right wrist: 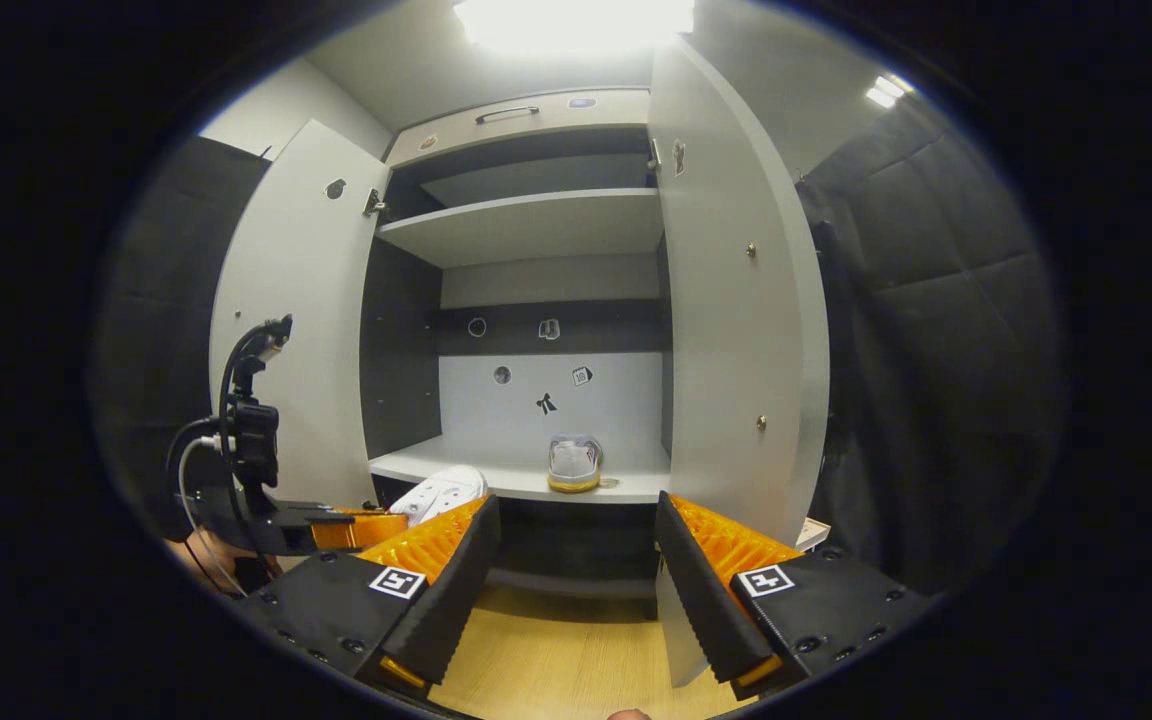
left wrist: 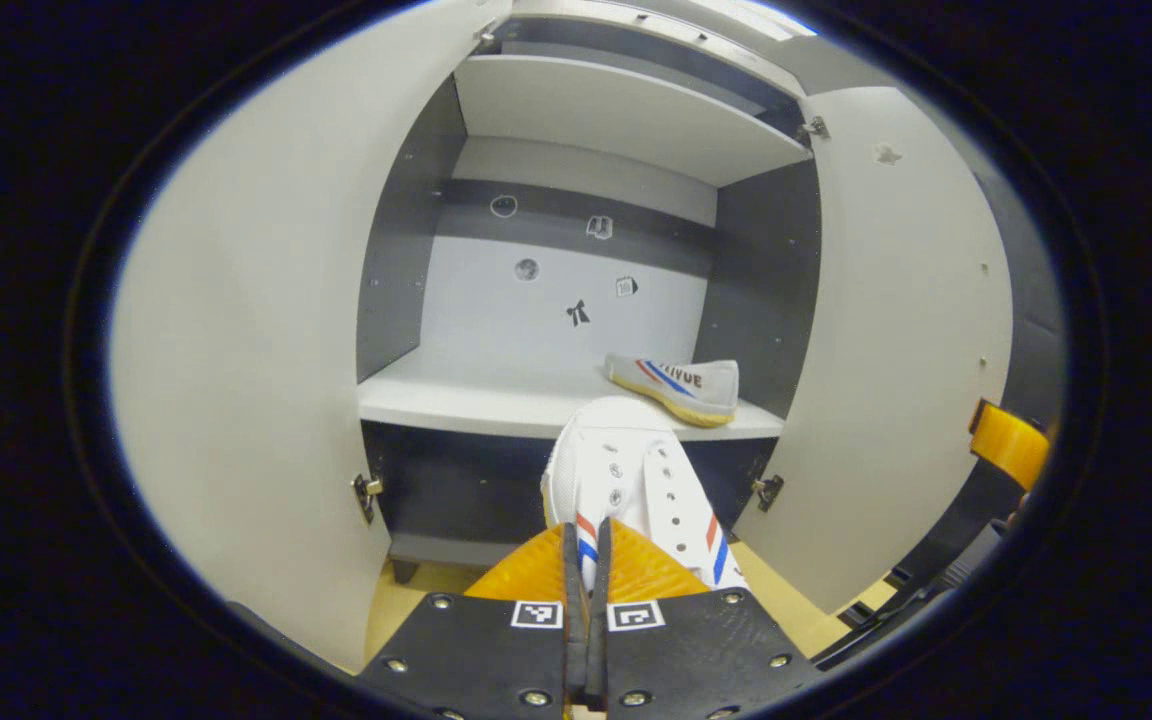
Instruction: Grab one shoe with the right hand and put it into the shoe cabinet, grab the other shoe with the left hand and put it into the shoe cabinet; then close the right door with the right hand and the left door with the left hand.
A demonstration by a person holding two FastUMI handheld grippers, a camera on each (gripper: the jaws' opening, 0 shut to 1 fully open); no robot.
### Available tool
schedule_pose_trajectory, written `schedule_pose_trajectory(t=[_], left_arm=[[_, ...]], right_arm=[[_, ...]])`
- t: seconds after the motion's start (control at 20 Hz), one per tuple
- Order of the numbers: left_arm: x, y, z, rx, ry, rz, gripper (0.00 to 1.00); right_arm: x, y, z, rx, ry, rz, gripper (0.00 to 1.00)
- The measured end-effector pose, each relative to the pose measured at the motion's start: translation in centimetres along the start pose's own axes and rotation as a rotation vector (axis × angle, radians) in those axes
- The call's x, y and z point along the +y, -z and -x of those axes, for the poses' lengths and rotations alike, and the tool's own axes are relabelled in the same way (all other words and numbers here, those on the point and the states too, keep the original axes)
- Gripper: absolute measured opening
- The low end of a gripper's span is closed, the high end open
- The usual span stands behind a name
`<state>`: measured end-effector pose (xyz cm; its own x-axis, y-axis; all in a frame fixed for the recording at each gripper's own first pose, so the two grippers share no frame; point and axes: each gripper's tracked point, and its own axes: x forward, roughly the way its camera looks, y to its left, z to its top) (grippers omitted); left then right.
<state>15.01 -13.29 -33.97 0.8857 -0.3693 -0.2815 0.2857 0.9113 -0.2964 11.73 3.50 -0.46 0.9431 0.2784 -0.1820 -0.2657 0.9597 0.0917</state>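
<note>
One white canvas shoe [left wrist: 678, 385] with red and blue stripes and a yellow sole lies on the right side of the cabinet's lower shelf [left wrist: 456, 395]; in the right gripper view this shoe [right wrist: 575, 464] shows heel-on. My left gripper [left wrist: 586, 560] is shut on the second white shoe [left wrist: 631, 480], its toe pointing at the shelf's front edge. In the right gripper view that shoe [right wrist: 446, 493] hangs just before the shelf [right wrist: 516, 470], held by the left gripper [right wrist: 336, 530]. My right gripper [right wrist: 576, 590] stands open, back from the cabinet, with nothing between its fingers.
Both cabinet doors stand wide open: the left door [left wrist: 266, 330] and the right door [left wrist: 896, 340]. An upper shelf [left wrist: 616, 115] is bare. Small stickers dot the back wall [left wrist: 556, 290]. Wooden floor [right wrist: 566, 660] lies below. A padded dark wall [right wrist: 926, 330] is at the right.
</note>
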Motion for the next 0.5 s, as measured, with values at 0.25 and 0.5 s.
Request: schedule_pose_trajectory(t=[0.25, 0.5], left_arm=[[0.0, -0.1, 0.1, -0.057, -0.015, 0.002, 0.01], [0.0, -0.7, 0.7, -0.104, -0.039, -0.004, 0.01]], right_arm=[[-0.5, 0.7, 0.4, 0.008, 0.007, 0.000, 0.98], [-1.5, 1.4, 0.4, 0.018, 0.024, -0.006, 0.94]])
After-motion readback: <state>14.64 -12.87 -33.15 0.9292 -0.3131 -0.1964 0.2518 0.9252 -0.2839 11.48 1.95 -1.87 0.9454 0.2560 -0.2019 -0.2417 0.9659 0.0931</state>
